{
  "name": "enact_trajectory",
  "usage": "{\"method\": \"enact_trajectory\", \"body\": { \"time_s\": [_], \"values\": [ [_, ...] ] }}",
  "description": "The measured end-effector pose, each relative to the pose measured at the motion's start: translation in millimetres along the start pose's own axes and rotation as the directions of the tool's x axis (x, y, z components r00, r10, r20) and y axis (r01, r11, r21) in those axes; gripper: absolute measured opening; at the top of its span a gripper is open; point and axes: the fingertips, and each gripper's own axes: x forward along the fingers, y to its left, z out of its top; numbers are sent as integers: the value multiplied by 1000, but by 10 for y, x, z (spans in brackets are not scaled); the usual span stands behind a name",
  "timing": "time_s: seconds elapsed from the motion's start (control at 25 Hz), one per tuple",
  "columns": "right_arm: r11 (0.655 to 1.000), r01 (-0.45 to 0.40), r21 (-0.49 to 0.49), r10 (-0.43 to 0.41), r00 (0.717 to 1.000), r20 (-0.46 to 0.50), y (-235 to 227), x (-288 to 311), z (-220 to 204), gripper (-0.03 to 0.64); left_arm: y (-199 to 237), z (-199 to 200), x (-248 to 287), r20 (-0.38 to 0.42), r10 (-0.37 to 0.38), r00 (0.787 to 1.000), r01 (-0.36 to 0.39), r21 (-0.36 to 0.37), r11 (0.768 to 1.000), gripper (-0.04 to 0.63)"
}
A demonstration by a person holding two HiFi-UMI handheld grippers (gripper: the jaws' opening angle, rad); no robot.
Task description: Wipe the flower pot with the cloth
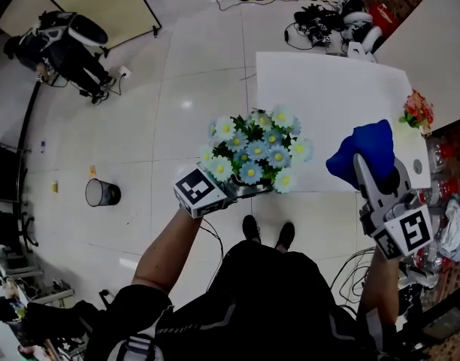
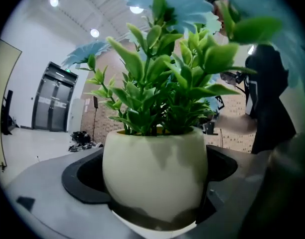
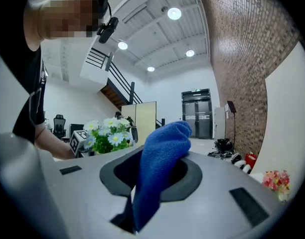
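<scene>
The pot (image 2: 155, 178) is cream-white, its leaves (image 2: 162, 83) bright green, its flowers (image 1: 256, 153) pale blue and white with yellow centres. The cloth (image 3: 160, 163) is deep blue. The left gripper (image 1: 249, 189) and right gripper (image 1: 363, 165) are grey with black recesses, and their cubes (image 1: 198, 190) bear black-and-white square markers. The table (image 1: 328, 89) is white, the floor (image 1: 192, 74) pale grey tile, the bin (image 1: 102, 192) dark, the wall (image 3: 242, 44) red-brown brick.

1. I can read no words, brand names or numbers anywhere.
2. The cube (image 1: 198, 192) on my left gripper (image 1: 249, 189) and the cube (image 1: 407, 232) on my right gripper (image 1: 363, 164) carry only black-and-white square patterns.
3. The small sign (image 3: 196, 90) above the double door (image 3: 196, 114) is too small to read.
</scene>
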Motion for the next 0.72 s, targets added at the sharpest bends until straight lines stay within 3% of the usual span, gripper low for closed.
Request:
{"method": "enact_trajectory", "body": {
  "time_s": [0.4,0.72],
  "values": [
    [1000,18,11,-17,997,-73,-94,181,-789,77,87,-1321,308,-41,-62,997,60,-49,997,581],
    [997,20,71,-15,997,-72,-91,308,-1304,77,168,-1990,602,-66,-55,996,55,-4,998,581]
  ]
}}
